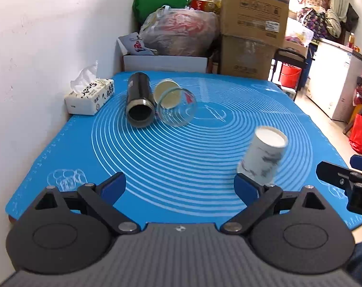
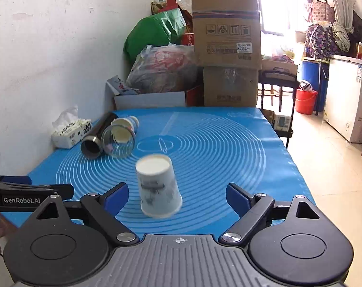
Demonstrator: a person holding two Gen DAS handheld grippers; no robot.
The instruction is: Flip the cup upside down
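On the blue silicone mat [image 2: 228, 157], between our right gripper's [image 2: 177, 197] spread fingers, the white paper cup [image 2: 158, 186] sat base-up and blurred, held by nothing, so we judged it freshly let go with the flip about done. Our left gripper [image 1: 179, 187] hovered spread and empty too. We counted two paper cups, the other lying [image 1: 167, 93] behind one tipped glass [image 1: 177, 108], plus one black flask [image 1: 139, 98] and one tissue pack [image 1: 90, 96].

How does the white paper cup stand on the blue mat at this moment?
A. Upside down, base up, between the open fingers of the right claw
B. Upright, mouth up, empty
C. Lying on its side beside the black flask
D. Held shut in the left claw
A: the paper cup shows its closed base on top and its wide rim down near the mat, and the right claw is open around it without touching.
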